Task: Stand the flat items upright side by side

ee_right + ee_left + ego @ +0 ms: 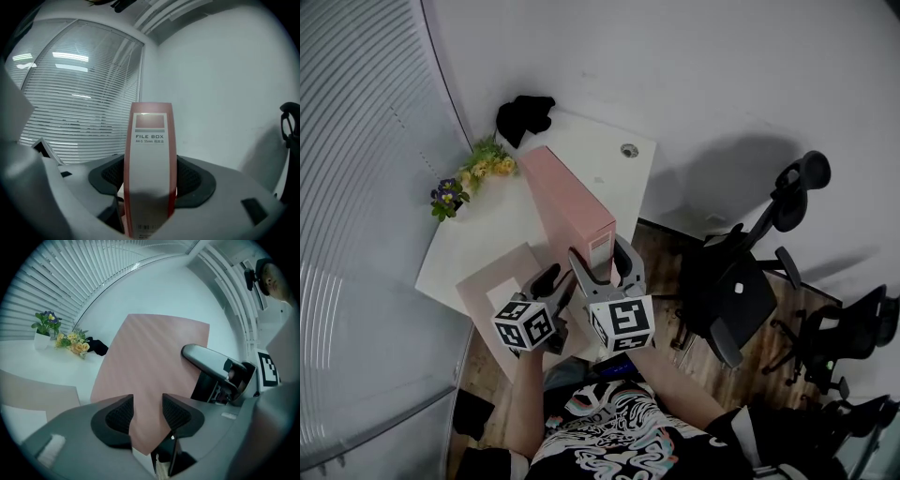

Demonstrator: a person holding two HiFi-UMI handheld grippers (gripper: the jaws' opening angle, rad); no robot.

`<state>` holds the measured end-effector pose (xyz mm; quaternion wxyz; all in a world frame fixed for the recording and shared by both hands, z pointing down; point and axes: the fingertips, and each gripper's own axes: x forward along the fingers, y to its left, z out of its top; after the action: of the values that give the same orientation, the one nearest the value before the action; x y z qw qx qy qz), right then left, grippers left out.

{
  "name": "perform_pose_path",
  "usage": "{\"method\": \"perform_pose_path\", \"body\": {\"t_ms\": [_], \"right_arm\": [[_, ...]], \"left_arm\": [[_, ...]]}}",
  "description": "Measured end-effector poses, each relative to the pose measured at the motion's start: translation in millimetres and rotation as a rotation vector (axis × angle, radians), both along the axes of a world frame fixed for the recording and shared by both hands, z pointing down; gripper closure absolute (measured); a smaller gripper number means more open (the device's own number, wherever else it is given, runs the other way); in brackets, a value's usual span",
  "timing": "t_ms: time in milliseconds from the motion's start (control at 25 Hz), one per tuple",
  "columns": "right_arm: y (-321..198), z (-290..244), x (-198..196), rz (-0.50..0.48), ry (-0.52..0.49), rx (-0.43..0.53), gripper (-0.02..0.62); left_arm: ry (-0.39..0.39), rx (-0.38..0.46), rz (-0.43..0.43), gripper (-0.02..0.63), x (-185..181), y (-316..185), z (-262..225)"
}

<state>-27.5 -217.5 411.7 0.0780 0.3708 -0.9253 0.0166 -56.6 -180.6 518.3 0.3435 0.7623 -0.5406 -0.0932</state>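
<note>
Yellow flowers (492,161), purple flowers (445,195), black cloth (525,114), black office chair (736,291)

I saw upright file box (569,204) splitting table (614,164) down middle of frame; no way through there. Left of box, bare tabletop lay open up to flowers (476,171) at upper left edge. Black object (525,114) blocked far corner by wall. Flat folder (478,286) covered lower left corner. Right of box I found only narrow bare strip, then table edge. Office chairs (736,291) crowded floor at right; blinds (356,187) closed off left.
</note>
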Motion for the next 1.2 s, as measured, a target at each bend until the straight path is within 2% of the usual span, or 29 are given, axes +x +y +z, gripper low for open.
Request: {"method": "perform_pose_path", "body": {"t_ms": [680,1200], "right_arm": [[14,54,2,-0.014,0.093,-0.107,0.290],[18,54,8,-0.060,0.066,-0.122,0.285]], "left_arm": [[-0.018,-0.046,-0.017,0.426,-2,6,15],[-0.051,-0.057,-0.093,0.426,-6,19,10]]}}
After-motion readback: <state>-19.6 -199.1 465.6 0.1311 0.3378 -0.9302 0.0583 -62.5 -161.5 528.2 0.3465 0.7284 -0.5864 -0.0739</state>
